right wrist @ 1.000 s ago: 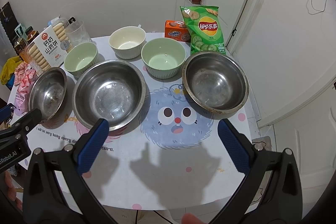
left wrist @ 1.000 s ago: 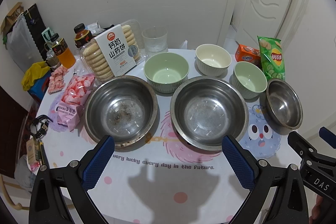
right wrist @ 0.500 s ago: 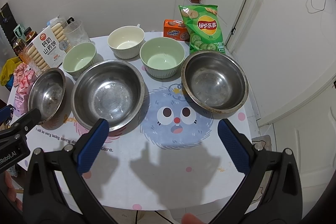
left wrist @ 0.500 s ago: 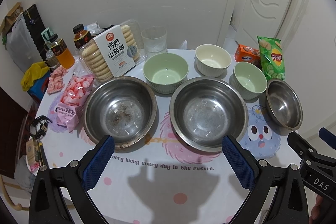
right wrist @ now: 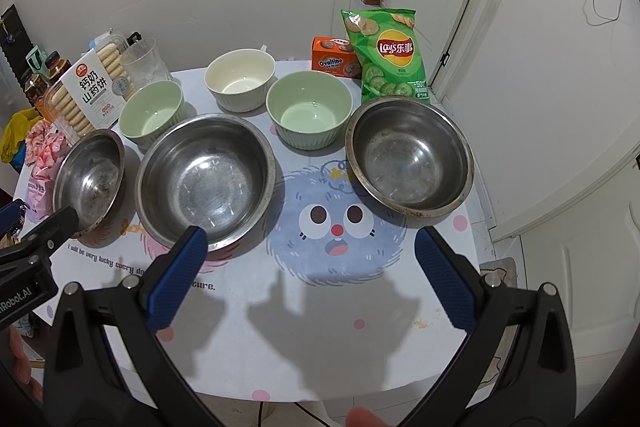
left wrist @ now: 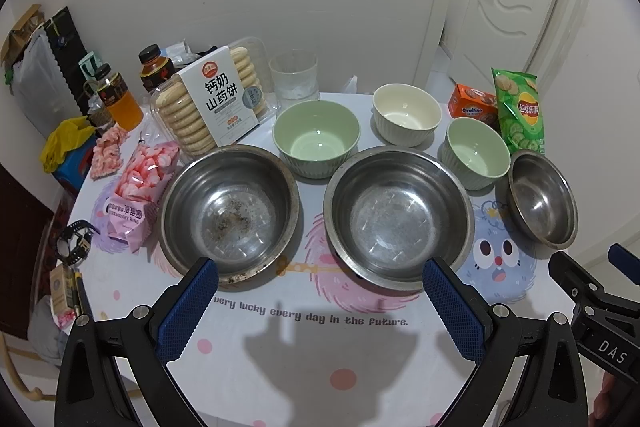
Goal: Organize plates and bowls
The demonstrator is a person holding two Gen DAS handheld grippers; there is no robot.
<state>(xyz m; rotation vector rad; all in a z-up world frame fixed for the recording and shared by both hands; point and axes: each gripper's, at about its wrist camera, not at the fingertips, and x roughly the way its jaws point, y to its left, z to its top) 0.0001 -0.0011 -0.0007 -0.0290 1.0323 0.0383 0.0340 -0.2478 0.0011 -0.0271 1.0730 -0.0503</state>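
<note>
On bench (left wrist: pixel 280 355): three steel bowls near, three ceramic bowls far, unstacked. Left gripper (left wrist: pixel 320 301) and right gripper (right wrist: pixel 310 275) hover wide open, empty — likely choosing first bowl to nest.

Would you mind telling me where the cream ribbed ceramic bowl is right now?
The cream ribbed ceramic bowl stands at the back of the round table, between the two pale green ribbed bowls and left of the orange Ovaltine box.
</note>
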